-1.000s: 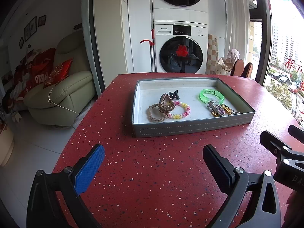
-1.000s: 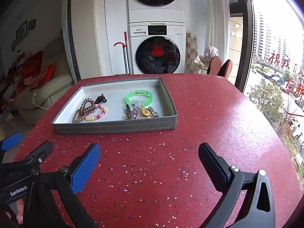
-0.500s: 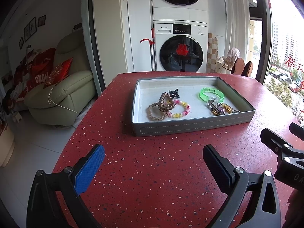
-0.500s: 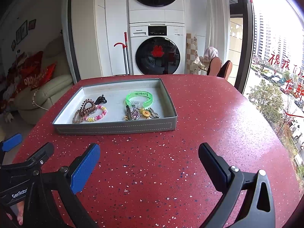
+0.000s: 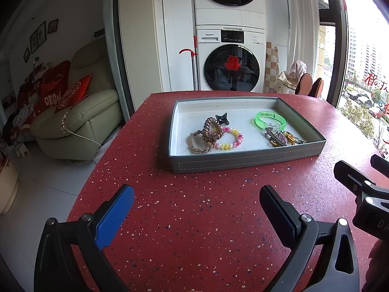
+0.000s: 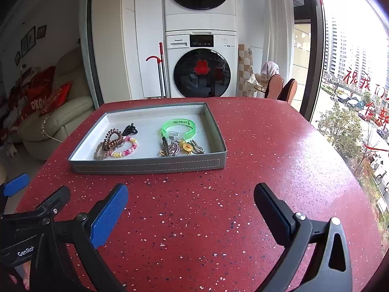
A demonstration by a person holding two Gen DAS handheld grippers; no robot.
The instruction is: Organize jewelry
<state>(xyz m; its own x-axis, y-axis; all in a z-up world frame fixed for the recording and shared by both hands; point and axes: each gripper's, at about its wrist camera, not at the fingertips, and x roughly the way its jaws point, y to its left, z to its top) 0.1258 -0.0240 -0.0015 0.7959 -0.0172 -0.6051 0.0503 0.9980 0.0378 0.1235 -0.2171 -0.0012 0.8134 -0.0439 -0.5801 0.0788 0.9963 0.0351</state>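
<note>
A grey tray [image 5: 245, 161] [image 6: 148, 165] sits on the red speckled table. In its left part lie a brown spiral hair tie [image 5: 212, 129] [image 6: 112, 140], a braided tan band [image 5: 197, 146], a pink and yellow bead bracelet [image 5: 232, 140] [image 6: 126, 148] and a black claw clip [image 5: 222, 118] [image 6: 130, 129]. In its right part lie a green bangle [image 5: 270, 119] [image 6: 178, 127] and a heap of clips and brooches [image 5: 282, 139] [image 6: 181, 147]. My left gripper [image 5: 197, 210] and my right gripper [image 6: 190, 206] are both open and empty, side by side in front of the tray.
The red table [image 5: 194, 219] is rounded, with its edge falling off to the left above a tiled floor. A beige sofa [image 5: 77, 126], stacked washing machines [image 5: 229, 68] and a window [image 6: 352, 85] lie beyond it.
Both views have shifted only slightly; the tray and jewelry stay in place and both grippers stay open.
</note>
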